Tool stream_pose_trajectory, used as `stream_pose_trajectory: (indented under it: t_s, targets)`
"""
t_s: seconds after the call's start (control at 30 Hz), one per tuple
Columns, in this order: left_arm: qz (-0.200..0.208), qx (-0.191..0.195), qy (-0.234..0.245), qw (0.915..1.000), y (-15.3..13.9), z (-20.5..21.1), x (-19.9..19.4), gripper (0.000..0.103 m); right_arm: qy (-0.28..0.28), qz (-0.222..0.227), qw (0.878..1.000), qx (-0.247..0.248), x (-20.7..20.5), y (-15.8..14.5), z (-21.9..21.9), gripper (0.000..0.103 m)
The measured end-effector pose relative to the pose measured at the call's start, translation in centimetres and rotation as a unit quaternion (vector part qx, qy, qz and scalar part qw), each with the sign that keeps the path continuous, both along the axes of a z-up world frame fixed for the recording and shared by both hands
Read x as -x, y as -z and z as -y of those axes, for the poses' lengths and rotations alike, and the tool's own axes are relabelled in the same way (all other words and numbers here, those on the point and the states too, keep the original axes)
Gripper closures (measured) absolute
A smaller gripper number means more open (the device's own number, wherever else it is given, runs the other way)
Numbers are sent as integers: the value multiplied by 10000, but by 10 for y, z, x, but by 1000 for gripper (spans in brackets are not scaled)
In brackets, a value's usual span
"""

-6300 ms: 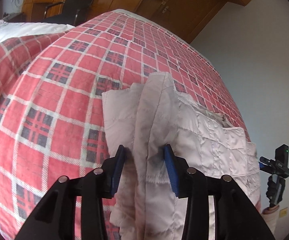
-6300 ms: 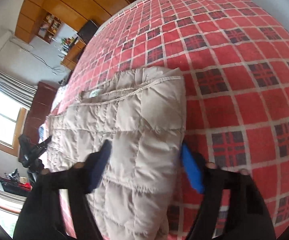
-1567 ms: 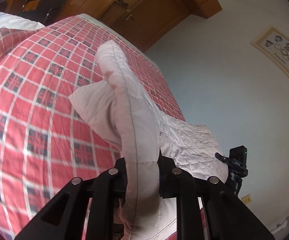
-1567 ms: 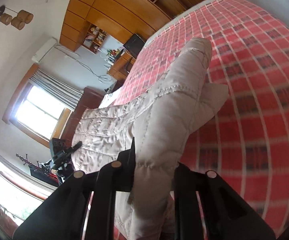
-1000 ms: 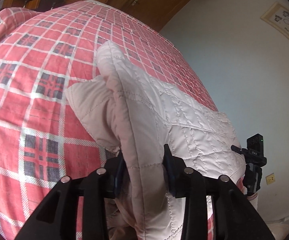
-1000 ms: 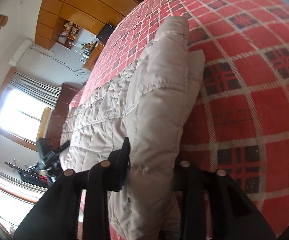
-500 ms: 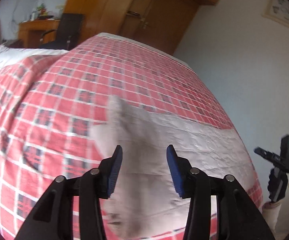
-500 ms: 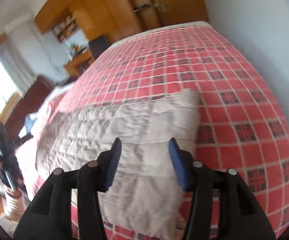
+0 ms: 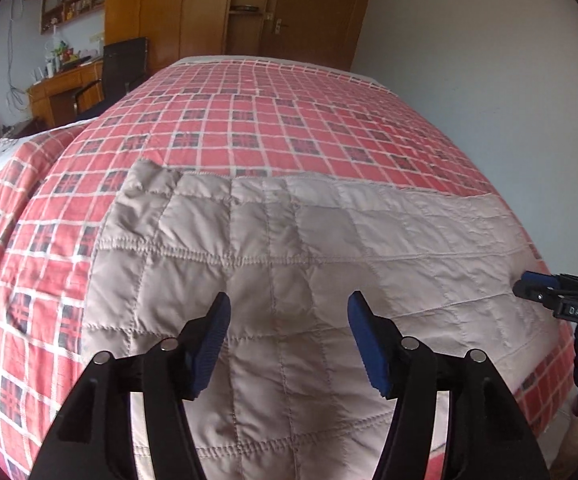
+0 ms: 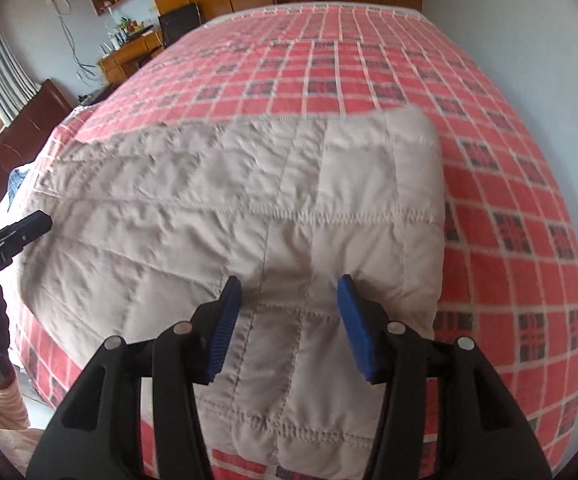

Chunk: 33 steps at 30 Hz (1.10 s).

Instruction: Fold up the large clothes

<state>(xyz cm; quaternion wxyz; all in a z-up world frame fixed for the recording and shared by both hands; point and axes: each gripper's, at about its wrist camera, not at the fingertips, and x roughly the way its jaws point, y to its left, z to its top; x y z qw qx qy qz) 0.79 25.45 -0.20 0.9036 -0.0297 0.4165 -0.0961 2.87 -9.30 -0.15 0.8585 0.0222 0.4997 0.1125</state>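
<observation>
Left wrist view takes in the bed [image 9: 249, 128], the largest thing here, spread with a red plaid cover that reaches its far edge by the wooden wardrobe [image 9: 193, 4]. Across the bed's near edge lies the quilted beige garment [image 9: 289, 248], folded into a broad band that runs from near the left side toward the right side, its long seam parallel to the near edge. In the right wrist view the same garment [image 10: 249, 208] ends in a puffy, rounded corner toward the bed's right side.

Left gripper [image 9: 289, 340] hovers over the near part of the cloth with jaws spread wide, holding nothing. Right gripper [image 10: 289, 320] is likewise spread and empty above its end.

The step in hand looks like choosing the next grasp for another fold. To do it well, each gripper should probably take a matching end of the band, pinching all layers together at the stitched edge, since the padded cloth looks springy and likely to slip or open if only the top layer is caught.
</observation>
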Motion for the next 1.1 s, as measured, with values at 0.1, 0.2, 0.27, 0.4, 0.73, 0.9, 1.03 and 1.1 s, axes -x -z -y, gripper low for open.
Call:
stream_pose_trajectory:
  t_s: [0.1, 0.2, 0.27, 0.4, 0.73, 0.9, 1.03, 1.1]
  targets:
    - [-99, -16, -74, 9999, 12, 0, -2, 42, 58, 5, 10000, 37, -1, 15, -3, 53]
    - [-37, -97, -120, 9999, 17, 2, 0, 42, 140, 64, 9999, 51, -2, 24, -5, 53]
    - [-1, -155, -155, 9998, 19, 4, 1, 42, 174, 95, 9998, 50, -2, 27, -5, 53]
    - [47, -213, -215, 9995, 17, 6, 4, 41, 223, 145, 9996, 17, 1, 22, -4, 53]
    - [107, -189, -77, 9997, 12, 20, 15, 34, 192, 176, 9997, -16, 14, 13, -2, 54]
    - [59, -225, -110, 9997, 18, 23, 12, 34, 182, 103, 9994, -291, 12, 17, 5, 54]
    - [63, -213, -114, 9997, 17, 23, 12, 31, 267, 106, 9974, -659, 19, 0, 26, 50]
    - [48, -215, -89, 9997, 17, 24, 12, 27, 407, 152, 9967, -683, 24, -8, 39, 49]
